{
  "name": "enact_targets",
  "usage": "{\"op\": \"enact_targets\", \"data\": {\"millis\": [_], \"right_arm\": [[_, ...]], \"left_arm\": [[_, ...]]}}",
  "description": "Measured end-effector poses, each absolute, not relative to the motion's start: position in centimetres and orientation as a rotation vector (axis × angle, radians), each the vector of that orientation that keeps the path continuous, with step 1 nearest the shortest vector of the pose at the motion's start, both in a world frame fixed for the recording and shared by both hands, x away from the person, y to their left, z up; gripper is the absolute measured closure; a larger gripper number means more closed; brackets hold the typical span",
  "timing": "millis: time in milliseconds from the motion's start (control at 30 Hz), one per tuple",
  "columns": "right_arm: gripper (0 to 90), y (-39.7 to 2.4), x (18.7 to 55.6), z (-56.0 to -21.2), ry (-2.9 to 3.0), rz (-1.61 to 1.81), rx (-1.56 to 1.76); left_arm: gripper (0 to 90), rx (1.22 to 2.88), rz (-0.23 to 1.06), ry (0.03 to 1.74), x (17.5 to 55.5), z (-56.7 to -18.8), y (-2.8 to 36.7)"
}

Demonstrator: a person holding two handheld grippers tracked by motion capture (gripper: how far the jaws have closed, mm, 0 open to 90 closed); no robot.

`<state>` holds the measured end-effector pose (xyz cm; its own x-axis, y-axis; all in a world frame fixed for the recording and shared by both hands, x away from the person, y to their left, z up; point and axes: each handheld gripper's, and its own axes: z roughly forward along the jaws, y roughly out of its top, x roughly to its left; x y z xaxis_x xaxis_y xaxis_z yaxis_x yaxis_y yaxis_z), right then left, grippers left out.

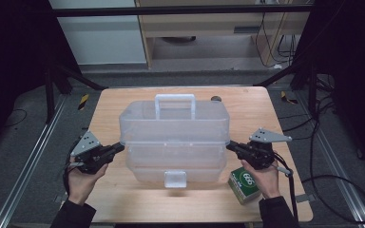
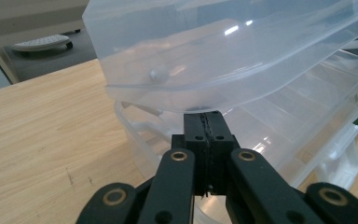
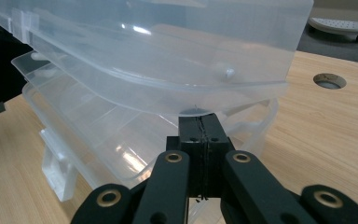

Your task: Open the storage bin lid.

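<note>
A clear plastic tiered box [image 1: 175, 137] with a carry handle [image 1: 175, 102] stands in the middle of the wooden table [image 1: 114, 104]. Its front latch [image 1: 176, 179] faces me. My left gripper [image 1: 120, 146] is shut with nothing between its jaws, and its tip sits right under the rim of the top section [image 2: 223, 51] at the box's left end. My right gripper [image 1: 229, 145] is likewise shut and empty, tucked under the same section [image 3: 168, 42] at the right end. In both gripper views the lower trays [image 2: 307, 107] [image 3: 98, 126] show beneath that rim.
A green carton [image 1: 244, 184] lies on the table beside my right hand, close to the box's front right corner. A round cable hole [image 1: 215, 99] sits near the table's far edge. Dark frame rails and cables run along the floor on both sides.
</note>
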<state>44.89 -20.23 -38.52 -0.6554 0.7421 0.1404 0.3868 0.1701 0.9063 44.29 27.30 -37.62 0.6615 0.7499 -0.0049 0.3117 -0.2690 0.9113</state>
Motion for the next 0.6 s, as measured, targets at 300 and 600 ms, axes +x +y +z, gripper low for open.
{"op": "enact_targets", "data": {"millis": [300,600], "right_arm": [[90.0,-19.8,45.6,-37.5,2.114,1.487,1.044],[90.0,-19.7,45.9,-36.8,2.092,1.519,1.023]], "left_arm": [[89.5,1.835,0.563,0.831,44.8,-36.6,27.2],[89.5,1.815,0.579,0.842,45.2,-36.0,26.9]]}}
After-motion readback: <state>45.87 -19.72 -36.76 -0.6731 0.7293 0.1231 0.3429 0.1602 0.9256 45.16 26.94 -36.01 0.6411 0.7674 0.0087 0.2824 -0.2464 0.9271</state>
